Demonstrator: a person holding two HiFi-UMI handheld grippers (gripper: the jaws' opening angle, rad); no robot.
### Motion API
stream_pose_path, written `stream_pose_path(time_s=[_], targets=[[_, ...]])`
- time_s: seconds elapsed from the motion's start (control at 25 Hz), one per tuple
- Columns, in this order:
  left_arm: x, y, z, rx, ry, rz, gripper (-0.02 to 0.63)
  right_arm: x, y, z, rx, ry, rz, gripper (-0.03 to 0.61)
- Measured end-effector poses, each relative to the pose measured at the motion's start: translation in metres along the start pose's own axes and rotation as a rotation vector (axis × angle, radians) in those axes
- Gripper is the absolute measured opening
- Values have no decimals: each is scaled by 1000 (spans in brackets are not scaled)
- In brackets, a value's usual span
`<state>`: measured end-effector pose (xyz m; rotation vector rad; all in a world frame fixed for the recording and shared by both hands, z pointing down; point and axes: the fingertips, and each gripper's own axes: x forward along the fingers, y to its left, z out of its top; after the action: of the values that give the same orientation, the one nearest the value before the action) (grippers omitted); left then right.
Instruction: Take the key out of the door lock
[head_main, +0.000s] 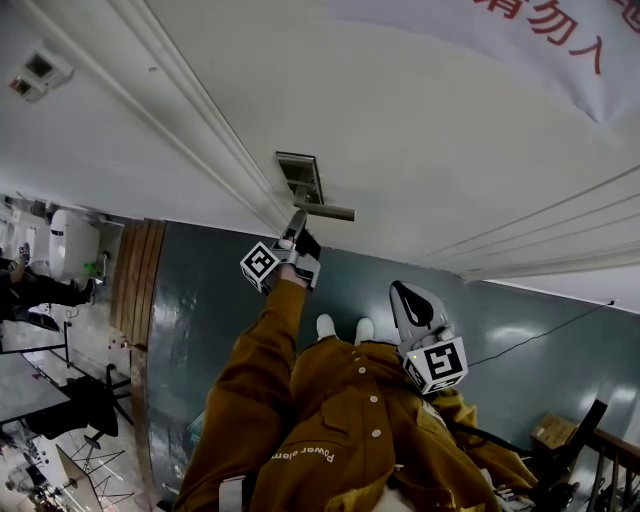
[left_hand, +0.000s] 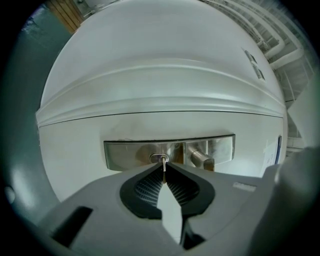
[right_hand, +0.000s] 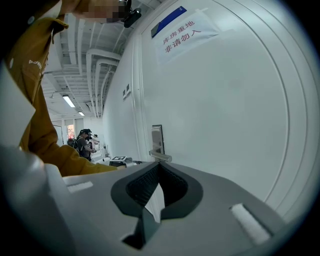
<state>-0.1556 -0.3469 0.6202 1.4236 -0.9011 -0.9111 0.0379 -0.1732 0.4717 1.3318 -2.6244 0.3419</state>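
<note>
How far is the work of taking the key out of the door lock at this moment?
Done: the left gripper is at the lock plate, its jaws pinching the key. In hand: that grip, with the key's blade in the keyhole. Left: pulling it straight out of the door. The right gripper is shut, empty, away from the lock plate.

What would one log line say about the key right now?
left gripper: shut on key | key: in door lock | right gripper: shut, empty | next: probably pull key out
</note>
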Motion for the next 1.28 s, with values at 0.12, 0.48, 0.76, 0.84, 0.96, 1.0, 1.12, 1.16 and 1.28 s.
stream_pose_path(time_s=[0.12, 0.48, 0.76, 0.84, 0.96, 1.0, 1.12, 1.16, 1.28], targets=[[-11, -11, -6, -15, 9, -29, 23, -1, 0, 0, 6, -2, -1, 6], [-53, -39, -11, 149, 23, -15, 23, 7, 26, -4, -11, -3, 78, 6], [-108, -85, -33, 713, 57, 137, 23, 7, 36, -1, -20, -21, 98, 6], [-119, -102, -48, 858, 67, 149, 23, 7, 38, -1, -20, -27, 95, 6], [-133, -129, -77, 1063, 105, 139, 23, 7, 40, 1, -28, -38, 91, 6], [-136, -137, -87, 1114, 121, 124, 23, 7, 40, 2, -31, -40, 89, 6], [-143, -158, -110, 1227, 155, 73, 23, 7, 39, 3, -43, -42, 75, 6], [-145, -164, -114, 1258, 162, 62, 23, 7, 38, 4, -45, -43, 67, 6], [-152, -176, -124, 1321, 179, 50, 23, 9, 34, 9, -86, -61, 36, 5]])
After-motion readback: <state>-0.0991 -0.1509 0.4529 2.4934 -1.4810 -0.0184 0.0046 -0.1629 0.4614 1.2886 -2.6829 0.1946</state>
